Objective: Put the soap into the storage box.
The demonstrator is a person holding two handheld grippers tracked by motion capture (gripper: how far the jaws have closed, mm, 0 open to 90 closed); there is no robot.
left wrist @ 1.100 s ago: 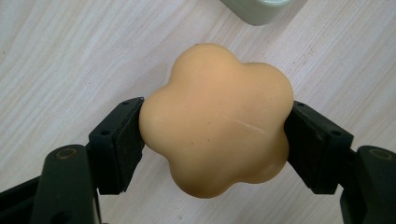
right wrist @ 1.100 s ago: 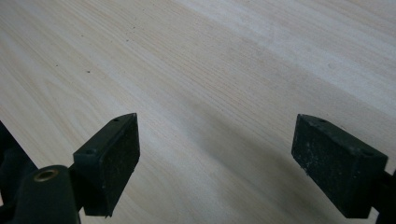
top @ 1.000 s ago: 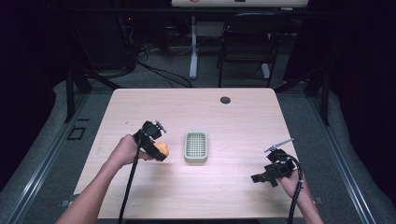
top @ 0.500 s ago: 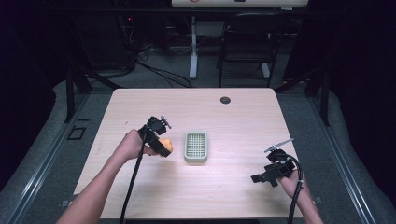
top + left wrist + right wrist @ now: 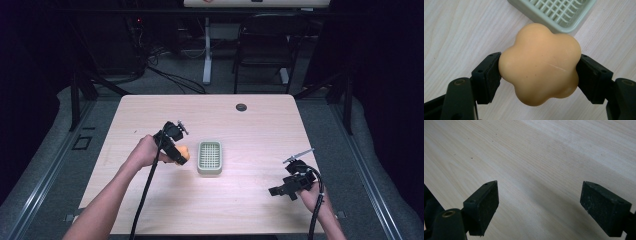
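From the high view, your left gripper [image 5: 181, 156] hides most of the orange soap [image 5: 183, 151]; you see only a small orange part just beside the green tray [image 5: 209, 170], at its left side. Your right gripper [image 5: 281, 190] is well apart from them, low over the wooden table [image 5: 250, 130], and its jaws stand apart.

In the left gripper view, your jaws are clamped on the soap [image 5: 540, 63], one pad on each side. It is a smooth, matte piece with rounded lobes like a flower, so it has no clear long axis. Beyond the jaws the tray [image 5: 554, 12] is cut off by the top edge; it is plastic, with a grid floor.

In the right gripper view, your jaws are wide apart, with pale wood grain [image 5: 541, 165] between them.
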